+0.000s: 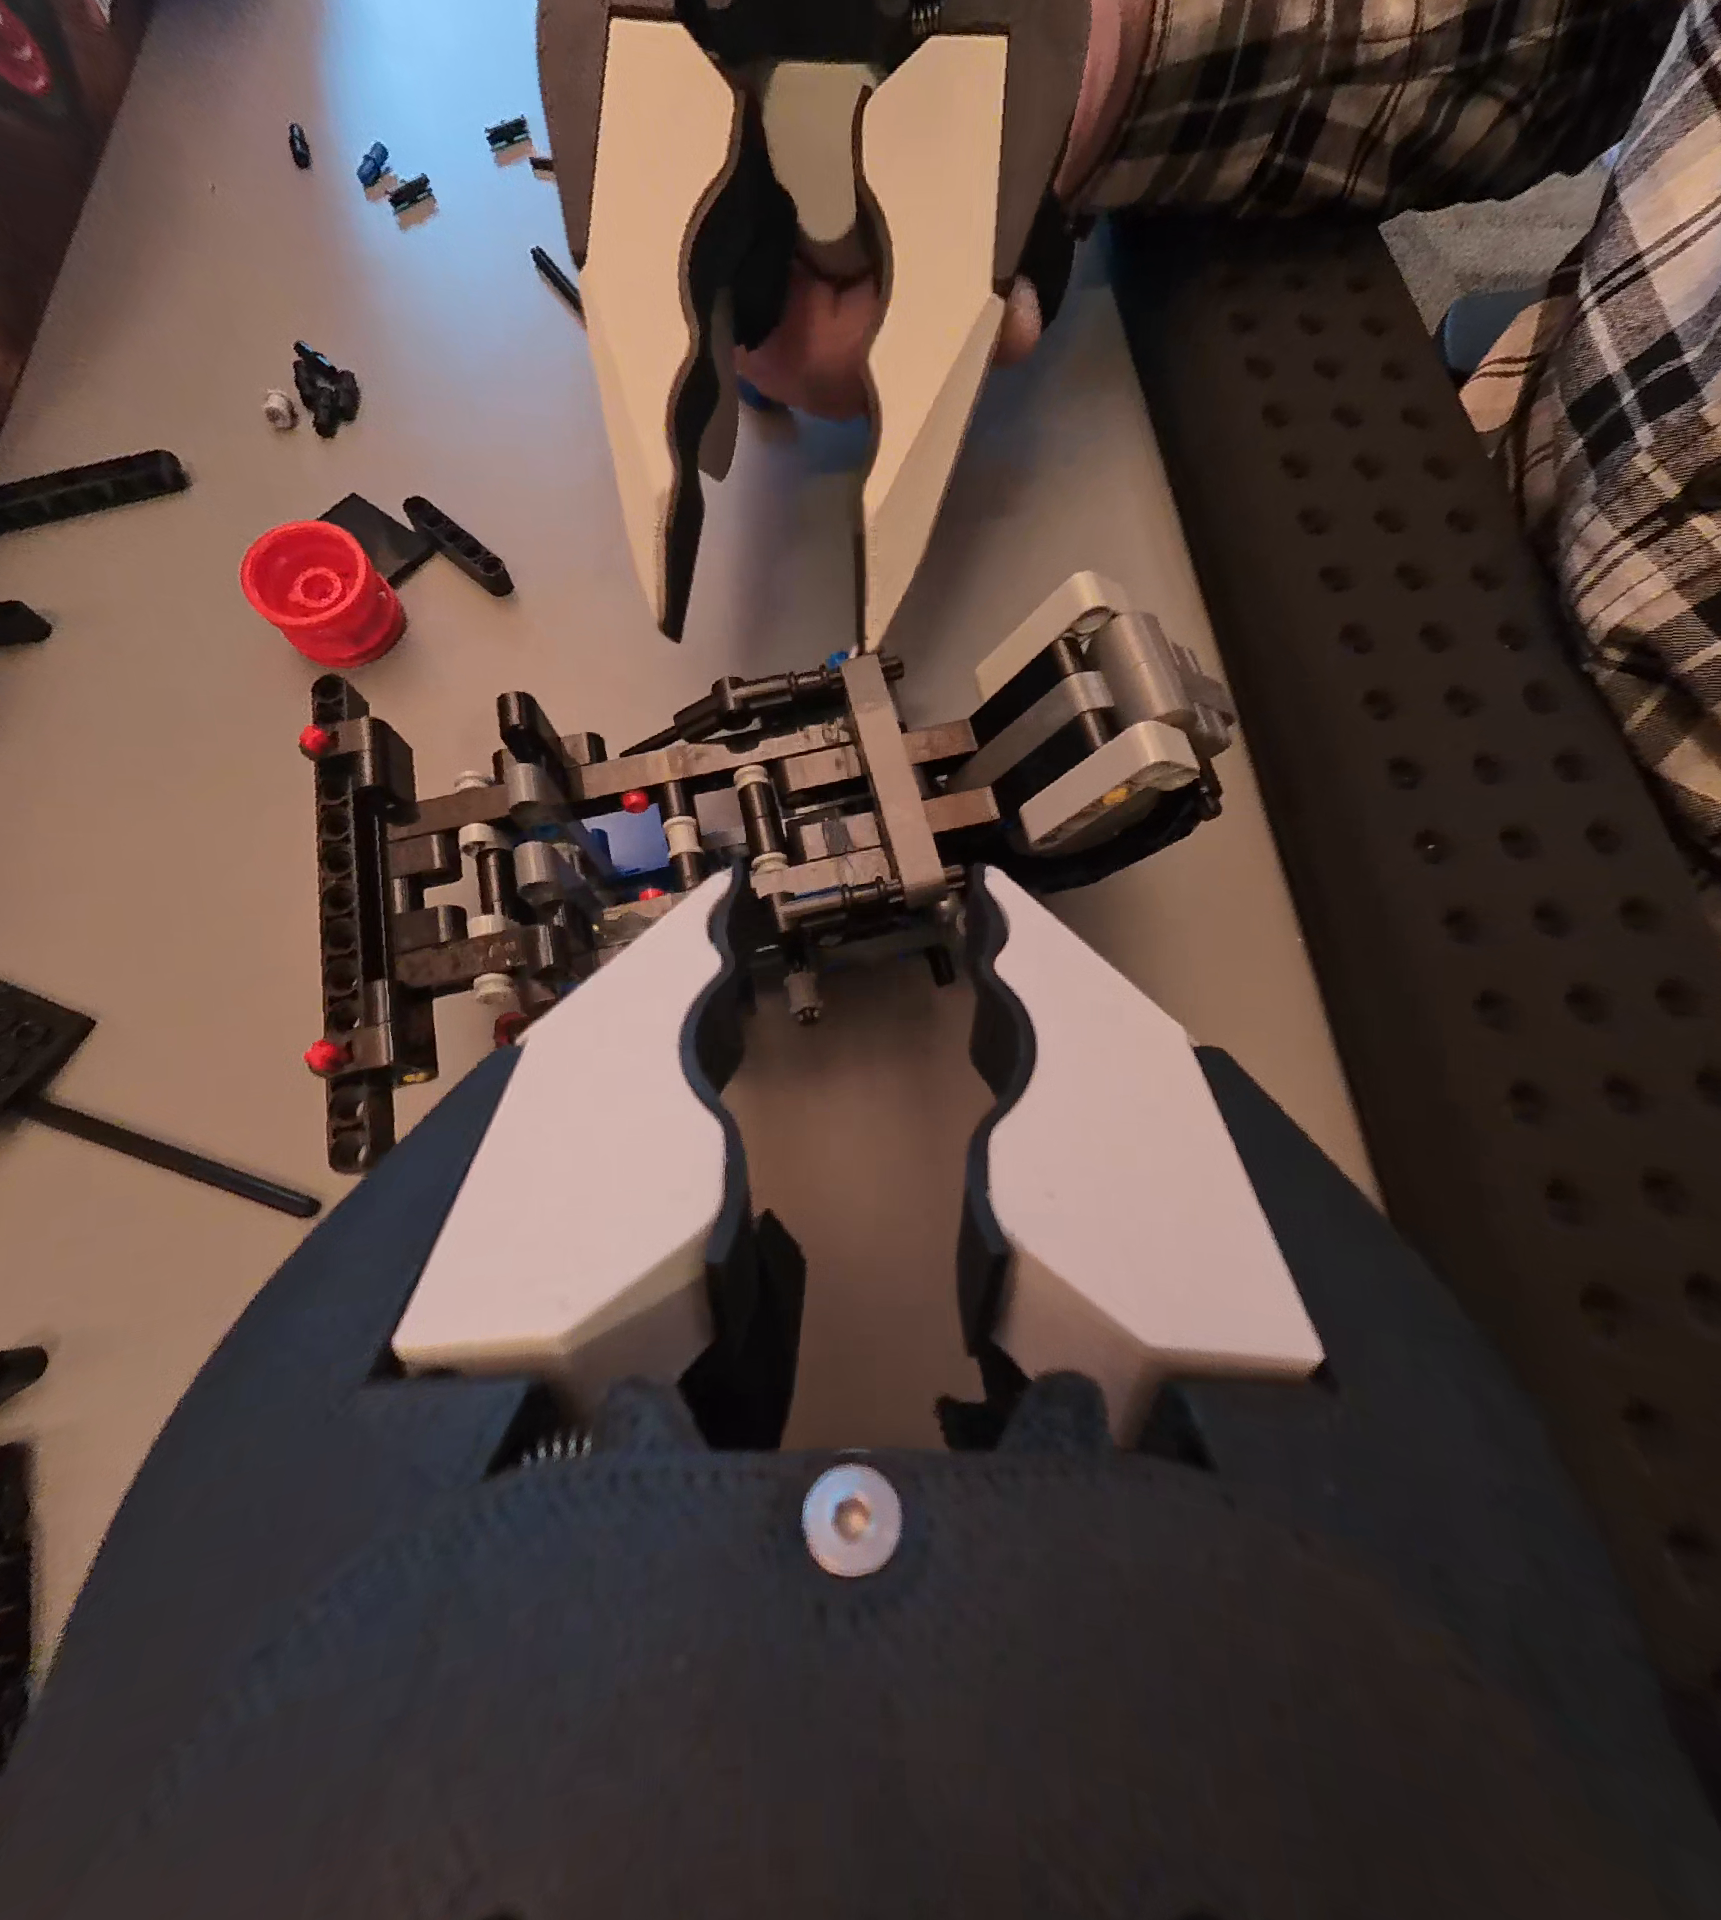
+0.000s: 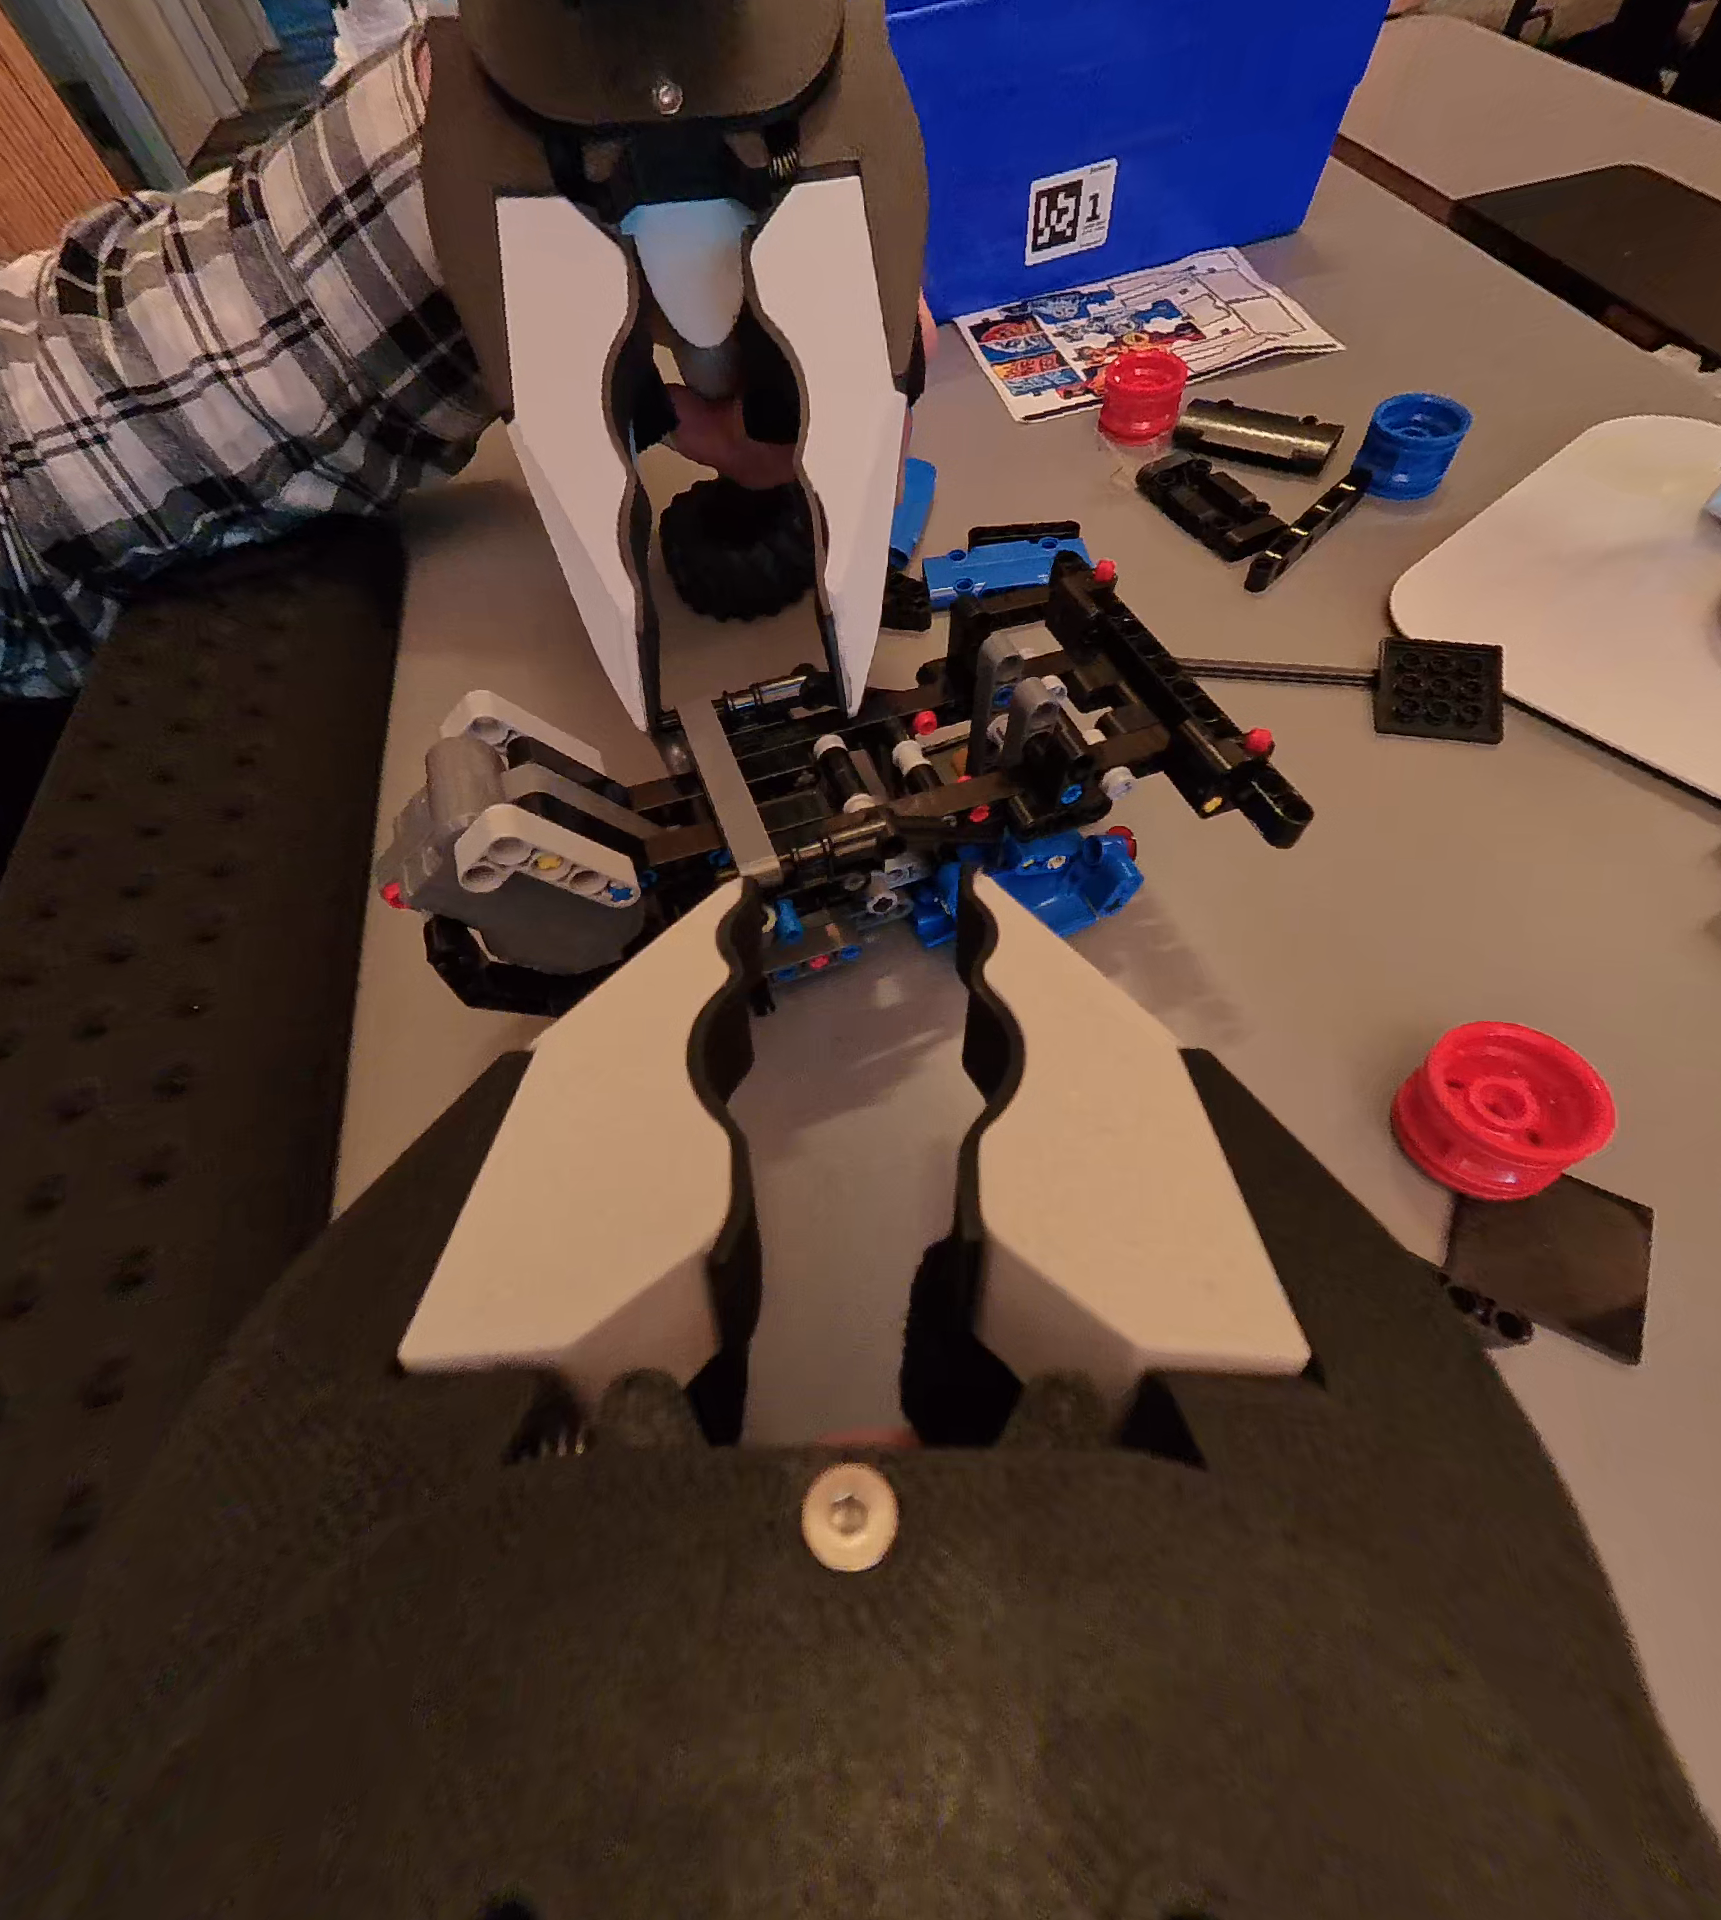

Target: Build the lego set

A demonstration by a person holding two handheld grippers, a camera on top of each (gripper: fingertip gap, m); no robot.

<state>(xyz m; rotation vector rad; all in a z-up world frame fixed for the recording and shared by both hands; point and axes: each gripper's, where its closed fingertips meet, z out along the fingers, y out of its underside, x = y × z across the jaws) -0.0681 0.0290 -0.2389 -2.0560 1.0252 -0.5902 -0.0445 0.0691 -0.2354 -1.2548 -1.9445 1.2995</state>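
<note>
Your left gripper (image 1: 856,883) and right gripper (image 2: 856,888) face each other across the half-built lego car (image 2: 835,790) on the grey worktop (image 2: 1251,987), each angled down with fingers spread, tips straddling the car's middle frame from opposite sides.

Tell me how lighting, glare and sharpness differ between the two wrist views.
Left wrist view: cool bluish glare washes the grey table at the top, and edge parts blur. Right wrist view: warm, even light, the black-and-blue lego chassis sharp, wide-angle bending at the rim.
</note>
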